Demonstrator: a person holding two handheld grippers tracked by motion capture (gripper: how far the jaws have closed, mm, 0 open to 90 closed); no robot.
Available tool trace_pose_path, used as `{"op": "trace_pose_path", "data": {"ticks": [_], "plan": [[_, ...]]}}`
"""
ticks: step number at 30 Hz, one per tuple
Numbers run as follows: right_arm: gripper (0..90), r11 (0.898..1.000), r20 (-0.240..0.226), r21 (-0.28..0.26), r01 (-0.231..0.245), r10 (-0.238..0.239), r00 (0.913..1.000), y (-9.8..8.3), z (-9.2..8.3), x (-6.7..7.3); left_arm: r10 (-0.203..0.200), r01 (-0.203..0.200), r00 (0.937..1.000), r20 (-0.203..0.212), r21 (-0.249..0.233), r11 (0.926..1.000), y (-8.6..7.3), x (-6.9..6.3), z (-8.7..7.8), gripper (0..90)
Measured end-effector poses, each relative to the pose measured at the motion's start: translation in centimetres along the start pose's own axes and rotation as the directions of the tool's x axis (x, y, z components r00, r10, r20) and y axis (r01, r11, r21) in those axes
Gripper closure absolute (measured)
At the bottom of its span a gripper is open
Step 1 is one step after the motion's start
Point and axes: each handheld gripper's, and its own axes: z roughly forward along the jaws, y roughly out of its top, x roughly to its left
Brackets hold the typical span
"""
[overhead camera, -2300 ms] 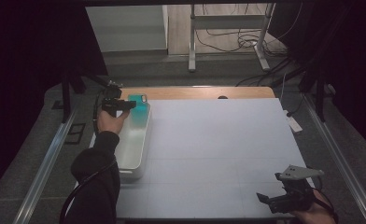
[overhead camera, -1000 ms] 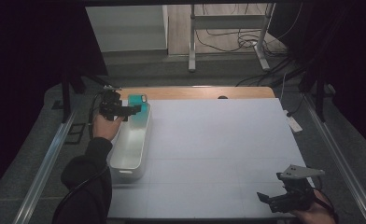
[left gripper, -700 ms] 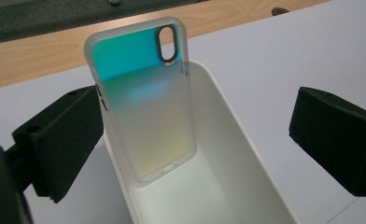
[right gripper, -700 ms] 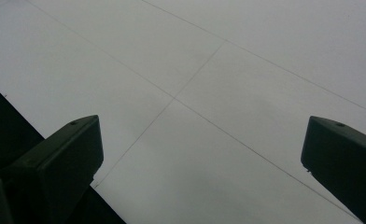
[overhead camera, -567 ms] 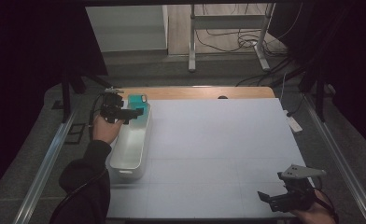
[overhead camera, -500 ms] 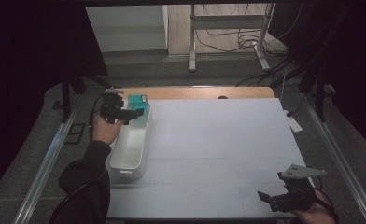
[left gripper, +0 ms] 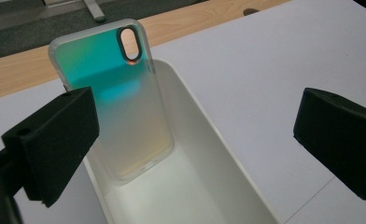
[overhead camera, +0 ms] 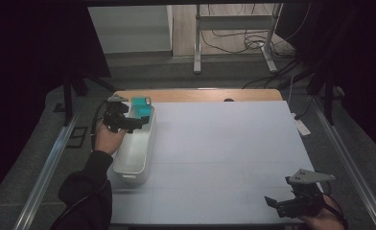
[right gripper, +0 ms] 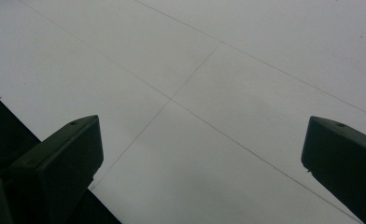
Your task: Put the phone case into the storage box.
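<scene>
Now: left claw (overhead camera: 128,122) gaping over white tray (overhead camera: 128,165), shifted toward teal phone case (left gripper: 120,98); right claw (overhead camera: 284,203) unmoved, gaping, over surface (overhead camera: 224,143)

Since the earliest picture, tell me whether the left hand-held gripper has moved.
Yes. The left hand-held gripper, jaws open, has moved up along the white bin toward its far end, where the teal phone case leans.

dim dark surroundings, evenly lit white table (overhead camera: 224,143), soft focus
</scene>
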Motion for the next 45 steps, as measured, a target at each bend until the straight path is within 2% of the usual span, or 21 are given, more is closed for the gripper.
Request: {"op": "trace_pose_path", "data": {"ticks": [10,22,34,40,45], "plan": [[0.0,1.000,0.004,0.000,-0.002,0.002,1.0000,0.0,0.0,0.0,0.020,-0.020,0.9995,0.023,-0.018,0.9997,-0.6,-1.1,-0.5,1.1],[0.0,1.000,0.006,0.004,-0.003,0.003,1.0000,0.0,0.0,0.0,0.050,-0.049,0.9976,0.047,-0.017,0.9986,-1.4,-2.5,-0.9,0.5],[0.0,1.000,0.011,0.002,-0.003,0.003,0.9999,0.0,0.0,0.1,0.046,-0.044,0.9968,0.065,-0.033,0.9985,-2.5,-3.2,-1.4,0.6],[0.0,1.000,0.020,-0.003,-0.006,0.006,0.9998,0.0,0.0,0.1,0.084,-0.079,0.9926,0.088,-0.053,0.9955,-3.2,-3.9,-1.6,0.5],[0.0,1.000,0.027,-0.004,-0.011,0.011,0.9996,0.0,0.0,0.1,0.098,-0.094,0.9917,0.083,-0.050,0.9943,-3.5,-4.4,-1.8,0.4]]}}
